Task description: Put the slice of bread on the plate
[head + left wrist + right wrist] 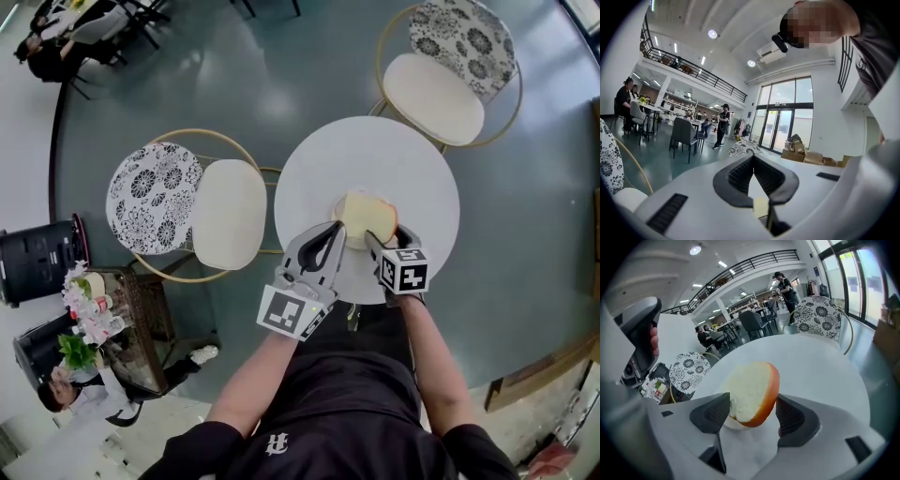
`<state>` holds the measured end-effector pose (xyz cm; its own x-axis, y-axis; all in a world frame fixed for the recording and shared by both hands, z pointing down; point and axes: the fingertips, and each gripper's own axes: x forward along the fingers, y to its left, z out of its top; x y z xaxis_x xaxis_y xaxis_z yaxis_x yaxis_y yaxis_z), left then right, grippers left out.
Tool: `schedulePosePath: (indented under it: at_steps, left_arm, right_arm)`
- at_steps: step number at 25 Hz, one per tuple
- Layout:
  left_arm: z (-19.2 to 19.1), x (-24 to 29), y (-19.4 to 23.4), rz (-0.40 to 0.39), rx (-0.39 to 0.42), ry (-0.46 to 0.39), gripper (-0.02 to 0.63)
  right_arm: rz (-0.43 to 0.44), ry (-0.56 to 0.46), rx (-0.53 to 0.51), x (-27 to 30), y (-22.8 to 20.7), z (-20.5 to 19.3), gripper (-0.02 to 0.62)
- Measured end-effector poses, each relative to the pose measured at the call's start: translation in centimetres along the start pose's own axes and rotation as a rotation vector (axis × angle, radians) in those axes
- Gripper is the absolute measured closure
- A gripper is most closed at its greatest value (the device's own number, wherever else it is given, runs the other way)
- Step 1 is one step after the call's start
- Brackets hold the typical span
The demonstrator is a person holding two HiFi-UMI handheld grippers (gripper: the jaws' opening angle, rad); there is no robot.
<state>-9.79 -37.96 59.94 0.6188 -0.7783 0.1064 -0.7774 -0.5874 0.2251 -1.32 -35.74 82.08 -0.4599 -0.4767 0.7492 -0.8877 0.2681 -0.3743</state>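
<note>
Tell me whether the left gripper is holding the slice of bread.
No: the jaws of the left gripper meet tip to tip in its own view, with nothing between them.

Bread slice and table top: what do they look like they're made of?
Bread slice: soft, pale, porous crumb with a smooth orange-brown crust. It looks like real bread, though a foam replica can't be ruled out.
Table top: even white with a smooth, near-matte finish and no grain or seams, probably laminate or a painted surface.
</note>
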Motion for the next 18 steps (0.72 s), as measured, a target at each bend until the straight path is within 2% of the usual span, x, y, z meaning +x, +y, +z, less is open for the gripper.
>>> schedulePosePath:
  at_steps: [4,10,14,18]
  left_arm:
    - [-0.4,0.1,0.3,0.005,-0.003,0.007,0.6]
    - [-0.4,0.1,0.4,0.004,-0.008,0.017,0.6]
    - [-0.3,0.0,0.2,0.001,-0.009,0.032,0.6]
    - [0.4,-0.2,-0.7,-0.002,-0.011,0.049,0.6]
  right_arm:
    - [-0.001,0.023,-0.019,0.3,-0.5,-0.1,0.272]
    - [-0.016,-0.044,0.011,-0.7,-0.7,0.6,0.272]
    - [-0.033,-0.094,-0.004,-2.4,-0.3,1.9,0.272]
    - [0.022,-0.159,-0.017,-5.2,1.7,4.1,0.273]
